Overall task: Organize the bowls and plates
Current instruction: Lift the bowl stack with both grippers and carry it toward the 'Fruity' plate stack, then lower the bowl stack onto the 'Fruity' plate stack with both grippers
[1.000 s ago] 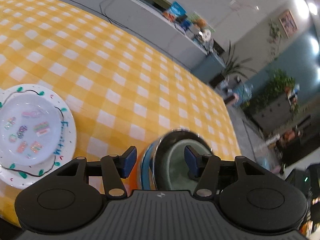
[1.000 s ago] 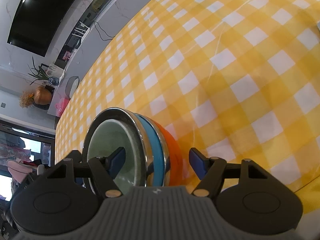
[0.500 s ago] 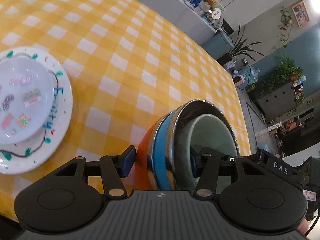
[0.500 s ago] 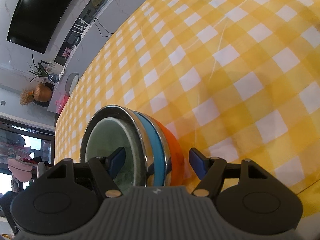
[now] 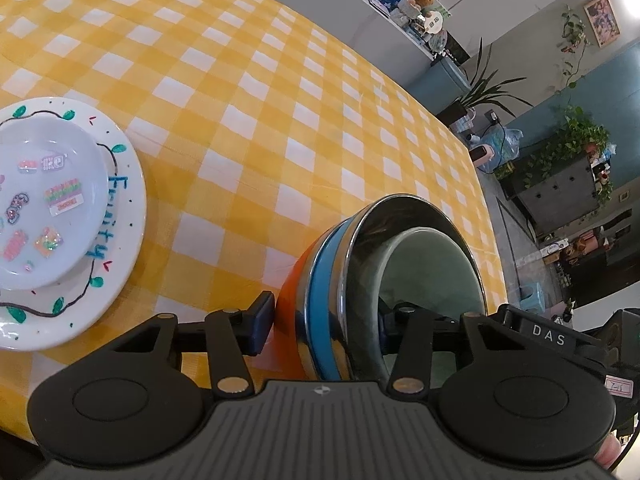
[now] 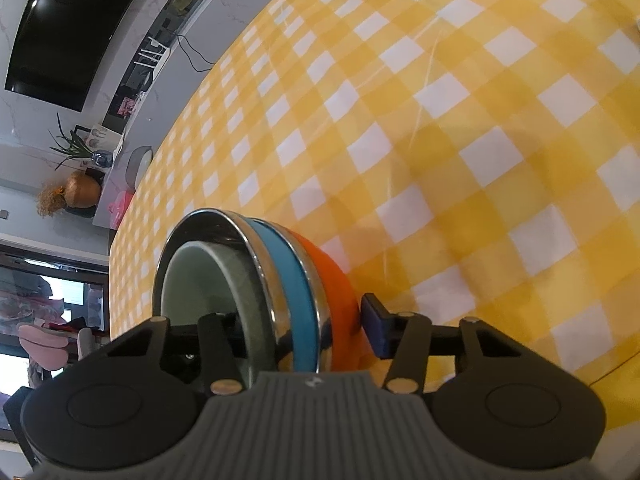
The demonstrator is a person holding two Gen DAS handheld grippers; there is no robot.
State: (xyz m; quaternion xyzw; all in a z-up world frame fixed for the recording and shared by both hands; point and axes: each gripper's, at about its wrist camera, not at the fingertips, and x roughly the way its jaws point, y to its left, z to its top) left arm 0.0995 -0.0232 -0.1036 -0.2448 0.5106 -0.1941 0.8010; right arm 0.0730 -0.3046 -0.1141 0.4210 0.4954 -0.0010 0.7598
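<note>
A nested stack of bowls (image 5: 340, 280), orange outermost, then blue, steel and pale green innermost, sits on the yellow checked table. My left gripper (image 5: 324, 320) straddles its rim, one finger outside the orange wall, the other inside the green bowl; a gap shows at the outer pad, so whether it clamps is unclear. My right gripper (image 6: 304, 320) straddles the same stack (image 6: 280, 272) from the opposite side, also with a gap at the outer pad. A small white stickered plate (image 5: 44, 200) lies on a larger white painted plate (image 5: 120, 216) to the left.
The yellow checked tablecloth (image 5: 260, 120) stretches ahead of both grippers. The table's far edge borders a grey counter (image 5: 360, 12) with packets. A cabinet and potted plants (image 5: 568, 152) stand beyond the table's right edge.
The left gripper has moved forward over the bowl stack, so the stack now sits deeper between its fingers. The right gripper's fingers have closed in a little on the stack.
</note>
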